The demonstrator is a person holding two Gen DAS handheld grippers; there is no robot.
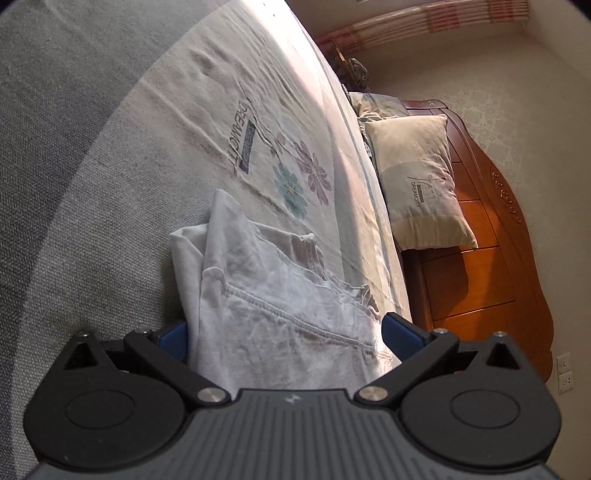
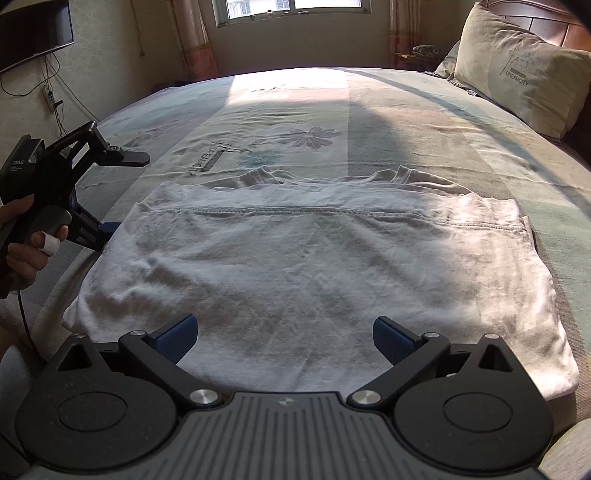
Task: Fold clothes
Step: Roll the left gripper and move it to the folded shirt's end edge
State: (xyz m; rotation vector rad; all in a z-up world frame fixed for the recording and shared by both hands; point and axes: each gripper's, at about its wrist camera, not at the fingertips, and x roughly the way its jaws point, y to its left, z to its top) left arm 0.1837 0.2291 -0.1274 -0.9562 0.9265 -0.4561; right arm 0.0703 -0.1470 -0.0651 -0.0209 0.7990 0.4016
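Cotton, by its creased look thin, limp and light, made up the white shirt (image 2: 314, 266) lying partly folded on the bed (image 2: 424, 122), its left edge between the spread left hand-held gripper (image 1: 282, 336), the right hand-held gripper (image 2: 284, 338) released above its near hem, where a pinch at doubled edges seemed soundest.

Home bedroom, bed (image 2: 369, 110), pillow (image 2: 517, 77), curtained window (image 2: 291, 9)

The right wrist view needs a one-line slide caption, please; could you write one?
Open right claw poised over a partly folded white T-shirt on the bed, left claw at its edge.
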